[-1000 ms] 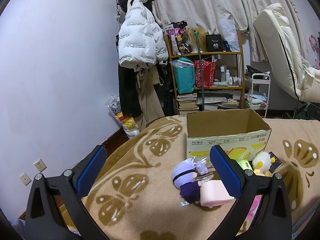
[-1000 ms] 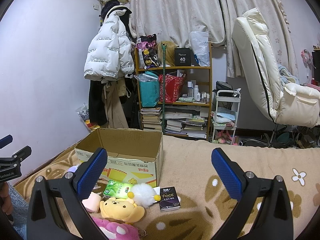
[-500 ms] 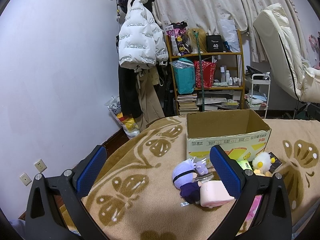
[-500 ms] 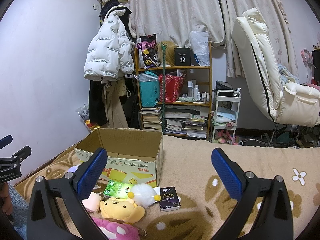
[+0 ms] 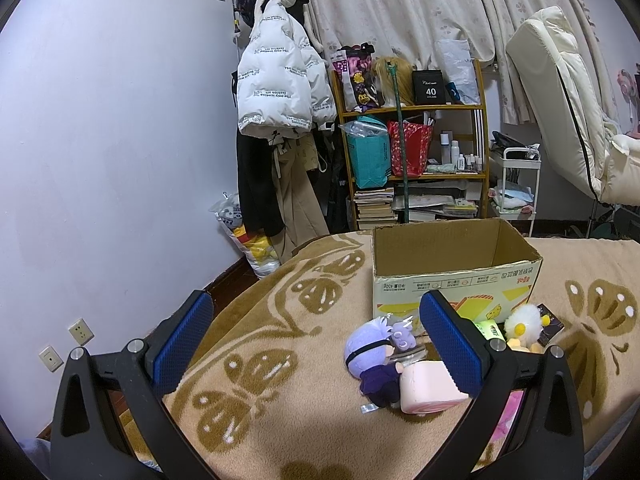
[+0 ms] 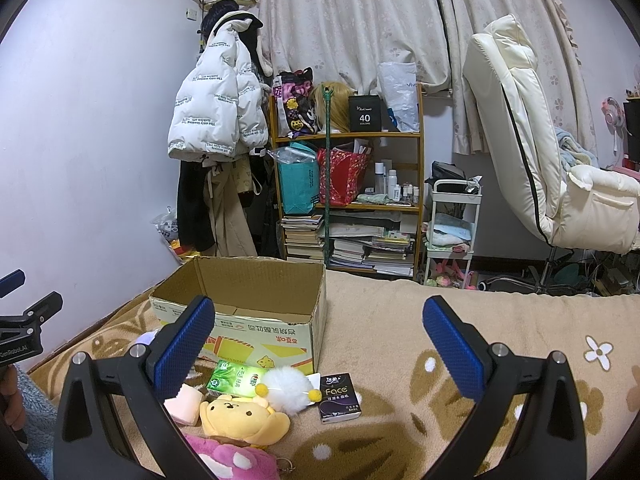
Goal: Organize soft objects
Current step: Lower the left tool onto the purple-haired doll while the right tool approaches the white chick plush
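Note:
An empty cardboard box (image 5: 456,276) (image 6: 244,308) stands open on a tan blanket. In front of it lie soft toys: a purple-haired doll (image 5: 374,356), a pink cushion (image 5: 428,386) (image 6: 182,404), a white fluffy chick (image 5: 522,320) (image 6: 286,388), a yellow bear (image 6: 242,420) and a pink spotted plush (image 6: 224,456). A green tissue pack (image 6: 236,378) and a black tissue pack (image 6: 340,398) lie among them. My left gripper (image 5: 316,336) hovers open, short of the doll. My right gripper (image 6: 320,340) is open above the toys, holding nothing.
The blanket (image 6: 480,344) spreads wide to the right of the box. Behind stand a loaded shelf (image 6: 348,200), hanging coats (image 6: 216,120), a small white cart (image 6: 452,232) and a cream chair (image 6: 540,168). A sleeve (image 6: 28,404) shows at the left.

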The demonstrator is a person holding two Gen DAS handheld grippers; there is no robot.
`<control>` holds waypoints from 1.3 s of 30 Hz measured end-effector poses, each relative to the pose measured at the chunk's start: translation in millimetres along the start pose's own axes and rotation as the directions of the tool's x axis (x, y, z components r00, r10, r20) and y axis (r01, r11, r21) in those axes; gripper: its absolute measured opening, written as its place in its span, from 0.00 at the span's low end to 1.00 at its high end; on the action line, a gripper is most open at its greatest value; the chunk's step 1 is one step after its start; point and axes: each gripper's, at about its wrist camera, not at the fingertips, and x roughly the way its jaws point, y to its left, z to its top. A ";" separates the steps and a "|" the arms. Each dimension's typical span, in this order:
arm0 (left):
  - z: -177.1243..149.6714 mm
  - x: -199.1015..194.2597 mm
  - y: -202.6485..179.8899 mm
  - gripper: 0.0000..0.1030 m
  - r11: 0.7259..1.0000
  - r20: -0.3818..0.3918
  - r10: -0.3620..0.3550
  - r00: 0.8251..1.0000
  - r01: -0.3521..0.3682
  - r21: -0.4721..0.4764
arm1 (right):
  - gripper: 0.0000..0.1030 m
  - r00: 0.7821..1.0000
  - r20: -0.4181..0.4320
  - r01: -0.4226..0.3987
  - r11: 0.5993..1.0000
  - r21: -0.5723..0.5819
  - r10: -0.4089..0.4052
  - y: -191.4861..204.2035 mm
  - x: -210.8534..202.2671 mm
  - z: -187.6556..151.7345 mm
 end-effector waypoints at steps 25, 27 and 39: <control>7.3 75.0 -10.2 0.99 1.000 -0.281 0.001 0.960 0.006 0.021 | 1.00 0.985 -0.167 -0.037 0.999 -0.025 0.033 13.8 57.8 -19.0; 6.5 84.7 -7.5 0.99 1.000 -0.314 -0.008 0.949 0.007 -0.005 | 1.00 0.983 -0.183 -0.037 0.999 -0.026 0.032 15.1 64.4 -20.9; -12.6 146.0 4.9 0.99 0.985 -0.484 -0.110 0.868 0.031 -0.169 | 1.00 0.939 -0.341 -0.047 0.998 -0.036 0.032 20.2 111.3 -41.0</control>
